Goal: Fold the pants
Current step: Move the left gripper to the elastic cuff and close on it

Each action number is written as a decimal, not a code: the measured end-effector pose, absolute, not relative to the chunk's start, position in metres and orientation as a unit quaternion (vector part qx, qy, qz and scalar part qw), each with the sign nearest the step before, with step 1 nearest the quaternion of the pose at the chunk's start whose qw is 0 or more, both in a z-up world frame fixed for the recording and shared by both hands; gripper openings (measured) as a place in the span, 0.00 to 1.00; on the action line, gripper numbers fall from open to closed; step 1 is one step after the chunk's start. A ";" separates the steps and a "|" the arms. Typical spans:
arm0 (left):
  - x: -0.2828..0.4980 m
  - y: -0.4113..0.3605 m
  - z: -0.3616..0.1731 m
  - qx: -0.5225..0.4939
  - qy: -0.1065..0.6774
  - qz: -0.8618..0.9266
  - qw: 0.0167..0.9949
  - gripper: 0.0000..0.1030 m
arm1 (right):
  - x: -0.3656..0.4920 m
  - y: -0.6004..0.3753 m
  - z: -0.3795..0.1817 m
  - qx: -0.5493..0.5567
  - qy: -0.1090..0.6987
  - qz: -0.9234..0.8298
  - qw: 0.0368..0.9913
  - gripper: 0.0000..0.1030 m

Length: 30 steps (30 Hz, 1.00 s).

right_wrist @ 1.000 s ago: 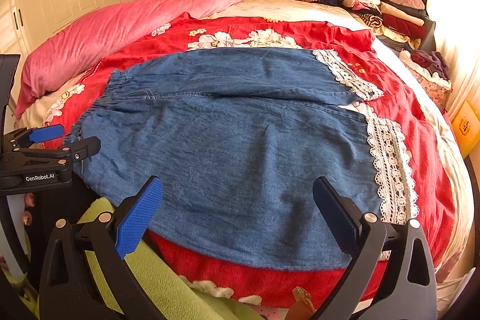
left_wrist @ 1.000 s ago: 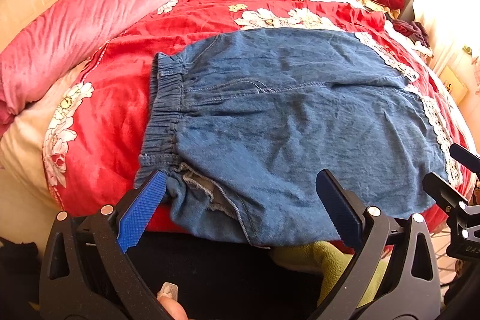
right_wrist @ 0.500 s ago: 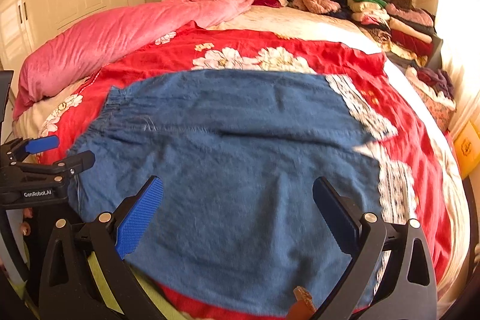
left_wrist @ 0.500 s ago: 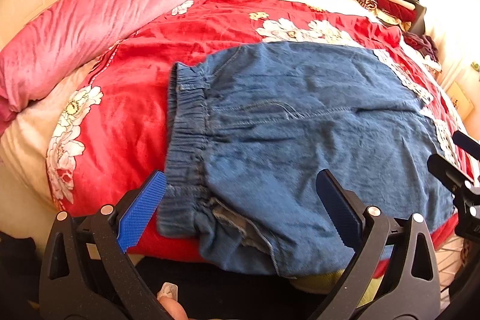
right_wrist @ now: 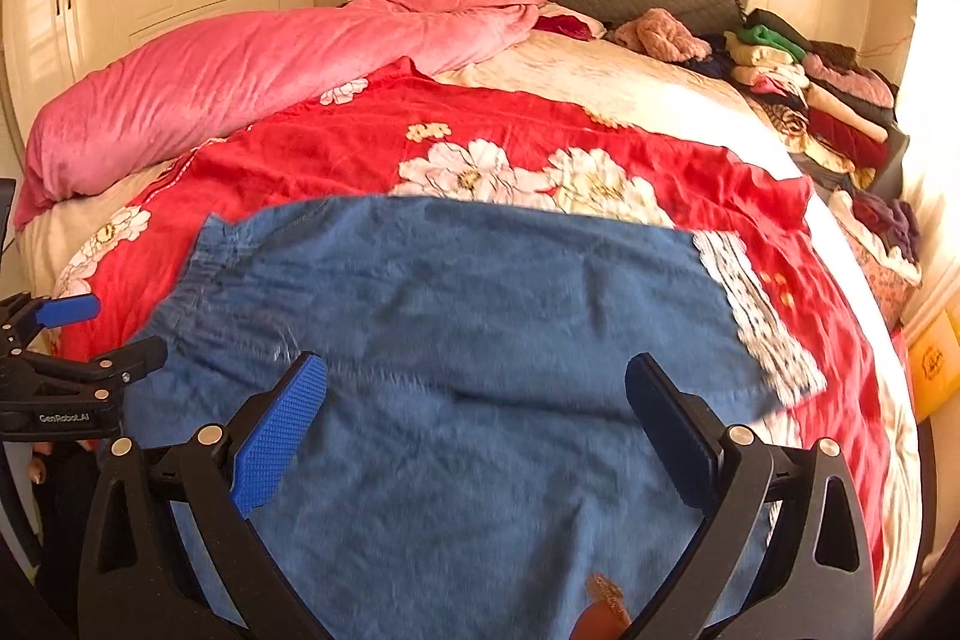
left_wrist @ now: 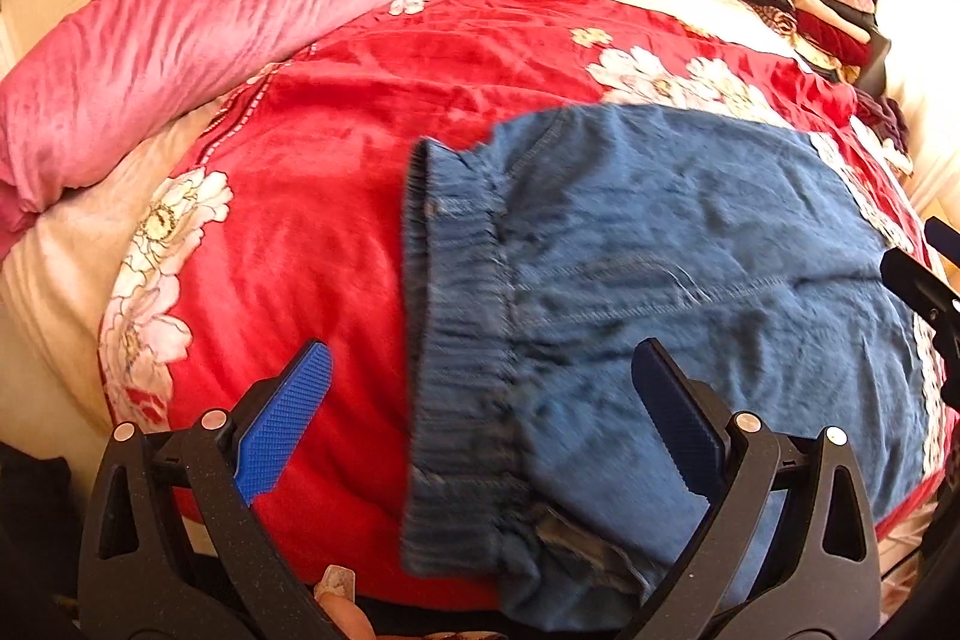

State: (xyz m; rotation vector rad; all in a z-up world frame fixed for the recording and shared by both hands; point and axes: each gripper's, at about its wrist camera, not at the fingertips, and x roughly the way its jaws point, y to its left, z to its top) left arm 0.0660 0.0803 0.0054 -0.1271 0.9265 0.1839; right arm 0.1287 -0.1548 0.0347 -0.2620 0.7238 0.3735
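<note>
1. Left wrist view: our left gripper (left_wrist: 480,418) has its blue-padded jaws spread wide, holding nothing, over the elastic waistband (left_wrist: 462,340) of the blue denim pants (left_wrist: 690,280).
2. Those pants lie flat on the red floral blanket (left_wrist: 312,232) on the bed.
3. Right wrist view: our right gripper (right_wrist: 477,430) is spread just as wide and empty, above the denim near its white lace hem (right_wrist: 756,316).
</note>
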 end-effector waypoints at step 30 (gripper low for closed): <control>0.180 0.148 -0.034 -0.092 0.501 0.074 0.857 0.91 | 0.263 -0.064 -0.020 -0.231 0.411 0.251 0.845 0.96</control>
